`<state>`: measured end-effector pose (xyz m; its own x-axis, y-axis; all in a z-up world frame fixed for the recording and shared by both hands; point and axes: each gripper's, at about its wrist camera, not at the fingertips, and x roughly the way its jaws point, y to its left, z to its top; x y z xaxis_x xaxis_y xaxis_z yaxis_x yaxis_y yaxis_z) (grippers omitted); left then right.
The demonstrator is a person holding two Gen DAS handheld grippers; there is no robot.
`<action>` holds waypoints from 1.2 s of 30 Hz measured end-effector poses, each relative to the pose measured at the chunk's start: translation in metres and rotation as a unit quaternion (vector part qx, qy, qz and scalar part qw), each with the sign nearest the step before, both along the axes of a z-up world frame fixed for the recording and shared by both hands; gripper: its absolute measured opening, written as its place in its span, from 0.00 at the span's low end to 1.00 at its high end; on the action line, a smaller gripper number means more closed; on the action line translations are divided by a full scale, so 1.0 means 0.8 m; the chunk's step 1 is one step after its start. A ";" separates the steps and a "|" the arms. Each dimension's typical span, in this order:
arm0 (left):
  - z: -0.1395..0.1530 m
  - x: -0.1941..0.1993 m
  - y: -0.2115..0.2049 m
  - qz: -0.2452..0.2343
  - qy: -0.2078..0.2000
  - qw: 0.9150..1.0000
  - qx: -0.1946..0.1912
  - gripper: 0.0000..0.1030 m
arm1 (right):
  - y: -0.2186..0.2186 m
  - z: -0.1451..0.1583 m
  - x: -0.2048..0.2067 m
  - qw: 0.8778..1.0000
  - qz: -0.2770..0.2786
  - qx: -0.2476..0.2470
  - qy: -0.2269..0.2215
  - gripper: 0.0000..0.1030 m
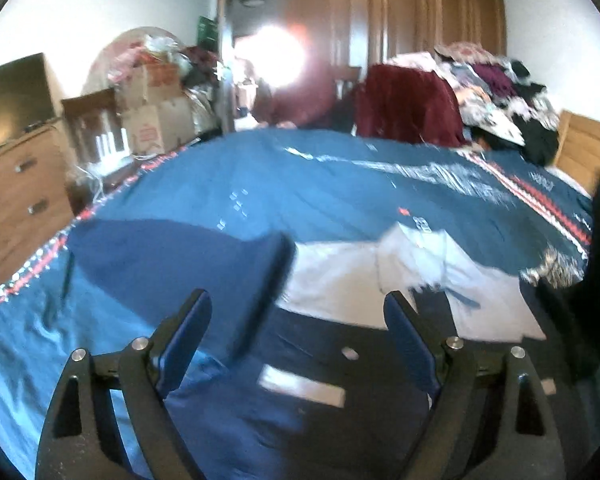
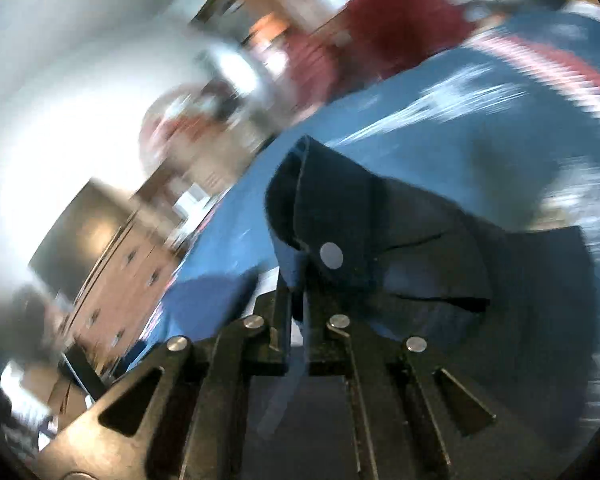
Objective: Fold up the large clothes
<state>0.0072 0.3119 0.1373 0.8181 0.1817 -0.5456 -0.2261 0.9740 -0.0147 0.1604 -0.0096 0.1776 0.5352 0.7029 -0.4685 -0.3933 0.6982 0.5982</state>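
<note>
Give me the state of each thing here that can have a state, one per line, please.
left gripper: open, holding nothing, over the garment.
right gripper: shut on the garment's dark edge near a snap button.
navy and white garment: partly spread on the bed, not yet folded.
blue bedspread: spread flat over the bed.
dresser: drawers closed.

No text is readable; markings on the blue bedspread (image 1: pixel 260 184) are too blurred.
</note>
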 end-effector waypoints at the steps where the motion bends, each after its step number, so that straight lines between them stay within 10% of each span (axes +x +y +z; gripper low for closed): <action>1: 0.001 -0.003 0.005 0.002 0.001 1.000 0.003 0.87 | 0.046 -0.012 0.004 1.000 0.021 -0.007 0.003 0.12; 6: -0.027 -0.013 0.027 -0.005 0.045 0.998 0.031 0.92 | 0.143 -0.075 -0.020 0.996 0.073 -0.014 0.048 0.27; 16: -0.105 0.019 0.007 -0.062 0.127 0.990 -0.027 0.92 | -0.143 -0.137 -0.095 0.985 -0.118 -0.112 0.059 0.39; 22: -0.135 0.082 -0.030 -0.102 0.181 0.973 -0.095 0.65 | -0.172 -0.155 -0.111 0.984 -0.128 -0.104 0.073 0.43; 25: -0.160 0.103 -0.036 -0.092 0.220 0.963 -0.124 0.49 | -0.174 -0.148 -0.127 0.987 -0.128 -0.077 0.057 0.60; 31: -0.170 0.113 -0.049 -0.065 0.217 0.966 -0.125 0.52 | -0.173 -0.148 -0.141 0.988 -0.131 -0.057 0.056 0.68; 36: -0.168 0.128 -0.055 -0.040 0.212 0.968 -0.124 0.33 | -0.173 -0.160 -0.149 0.989 -0.124 -0.051 0.066 0.68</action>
<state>0.1094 0.2683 0.0027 0.5164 -0.0527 -0.8547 -0.1866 0.9672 -0.1723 0.0410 -0.1476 0.0496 0.6146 0.5022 -0.6083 -0.1247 0.8233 0.5537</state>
